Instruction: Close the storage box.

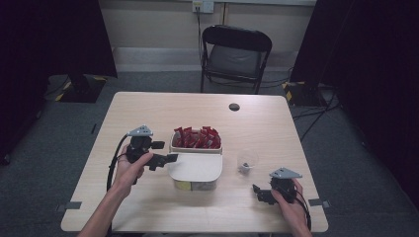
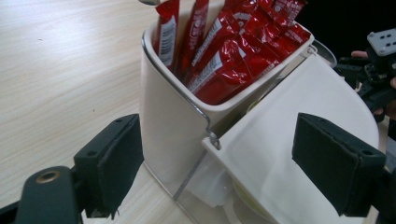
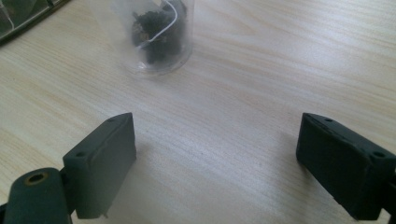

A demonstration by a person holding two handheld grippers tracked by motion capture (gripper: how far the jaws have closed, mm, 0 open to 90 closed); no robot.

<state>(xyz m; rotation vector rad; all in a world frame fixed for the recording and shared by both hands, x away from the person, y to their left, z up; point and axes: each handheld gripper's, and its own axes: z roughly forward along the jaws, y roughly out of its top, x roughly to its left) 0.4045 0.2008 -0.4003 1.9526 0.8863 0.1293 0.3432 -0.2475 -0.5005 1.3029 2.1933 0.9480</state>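
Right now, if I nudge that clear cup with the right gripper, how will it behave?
The clear cup looks thin-walled and nearly empty, holding one dark clump, so it is probably light and slides easily on the smooth table. Standing upright and narrow, a high push might tip it.

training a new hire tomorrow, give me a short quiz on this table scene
1. True or false: the left tongs are clamped on the white lid.
2. What fills the uncovered compartment of the white container?
3. The clear cup stands: A) ahead of the right tongs, B) between their jaws, C) inside the container.

Key: 1 false, they stand open around the container's near corner; 2 red sachets; 3 A.
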